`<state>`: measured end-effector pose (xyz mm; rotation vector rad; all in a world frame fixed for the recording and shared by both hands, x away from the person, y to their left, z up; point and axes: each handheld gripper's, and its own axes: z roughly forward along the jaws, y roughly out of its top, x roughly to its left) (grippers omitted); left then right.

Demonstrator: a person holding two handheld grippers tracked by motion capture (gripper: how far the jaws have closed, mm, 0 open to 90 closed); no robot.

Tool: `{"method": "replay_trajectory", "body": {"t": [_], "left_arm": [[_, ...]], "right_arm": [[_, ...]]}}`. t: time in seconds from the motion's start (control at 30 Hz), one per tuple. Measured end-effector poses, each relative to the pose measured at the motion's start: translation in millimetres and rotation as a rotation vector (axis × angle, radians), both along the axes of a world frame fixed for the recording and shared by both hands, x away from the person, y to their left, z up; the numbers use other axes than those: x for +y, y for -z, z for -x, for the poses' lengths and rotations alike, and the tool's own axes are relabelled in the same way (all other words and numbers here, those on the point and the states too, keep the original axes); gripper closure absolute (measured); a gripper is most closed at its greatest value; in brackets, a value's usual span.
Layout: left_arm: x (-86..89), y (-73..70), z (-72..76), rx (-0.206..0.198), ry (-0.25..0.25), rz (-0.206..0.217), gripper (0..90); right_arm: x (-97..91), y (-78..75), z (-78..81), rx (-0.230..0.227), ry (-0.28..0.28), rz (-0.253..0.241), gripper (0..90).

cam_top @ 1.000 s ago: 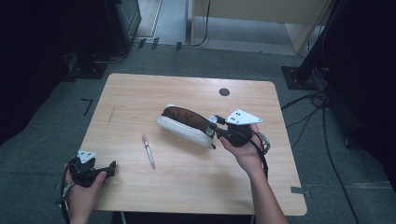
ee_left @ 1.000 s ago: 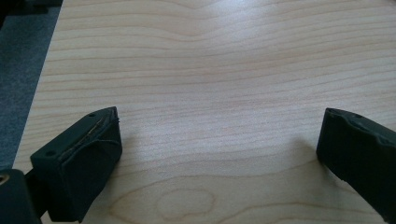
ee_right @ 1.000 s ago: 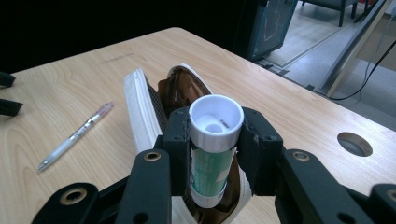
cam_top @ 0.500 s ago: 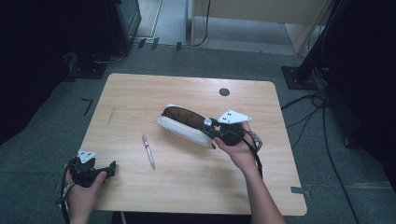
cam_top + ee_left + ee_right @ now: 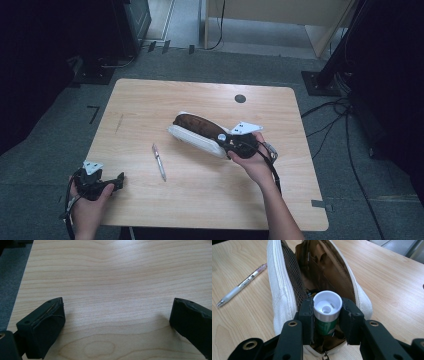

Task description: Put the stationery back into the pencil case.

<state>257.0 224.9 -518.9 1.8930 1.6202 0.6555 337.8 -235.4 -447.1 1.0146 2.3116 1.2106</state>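
Observation:
An open white pencil case (image 5: 197, 134) with a brown lining lies mid-table, its mouth facing my right gripper (image 5: 234, 142). That gripper (image 5: 327, 315) is shut on a green tube with a white cap (image 5: 327, 308), held upright at the pouch (image 5: 283, 287) opening, its lower end inside the brown interior. A clear pen with a pink end (image 5: 159, 162) lies on the wood left of the case, as the right gripper view also has the pen (image 5: 240, 285). My left gripper (image 5: 102, 182) rests at the table's near left corner, jaws wide apart over bare wood (image 5: 117, 312).
The wooden table (image 5: 150, 100) has a dark round grommet (image 5: 240, 98) near its far edge. Grey carpet, cables and dark equipment stands surround it.
My right gripper has slid left with the tube, bringing it into the pencil case's open end. The left gripper has stayed put.

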Motion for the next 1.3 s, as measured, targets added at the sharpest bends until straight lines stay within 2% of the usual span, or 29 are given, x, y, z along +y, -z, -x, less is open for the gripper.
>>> {"method": "replay_trajectory", "body": {"t": [0.17, 0.3, 0.4, 0.57, 0.73, 0.9, 1.3], "left_arm": [[0.0, 0.0, 0.0, 0.0, 0.0, 0.0, 0.3], [0.0, 0.0, 0.0, 0.0, 0.0, 0.0, 0.3], [0.0, 0.0, 0.0, 0.0, 0.0, 0.0, 0.3], [0.0, 0.0, 0.0, 0.0, 0.0, 0.0, 0.3], [0.0, 0.0, 0.0, 0.0, 0.0, 0.0, 0.3], [0.0, 0.0, 0.0, 0.0, 0.0, 0.0, 0.2], [-0.2, 0.1, 0.0, -0.001, -0.002, 0.001, 0.2]], "right_arm": [[-2.7, -0.8, 0.2, 0.004, -0.003, -0.003, 61.8], [-6.1, -4.1, 3.1, -0.007, -0.004, -0.013, 62.6], [-10.4, -7.1, 6.0, -0.014, -0.002, -0.036, 66.0], [-13.8, -9.1, 7.7, -0.031, -0.003, -0.041, 71.9], [-9.8, -6.4, 4.8, -0.021, -0.009, -0.035, 77.5], [-5.4, -5.9, 5.2, -0.036, -0.01, -0.047, 79.8], [-3.4, -31.9, 19.1, -0.111, 0.003, -0.094, 80.0]]}}
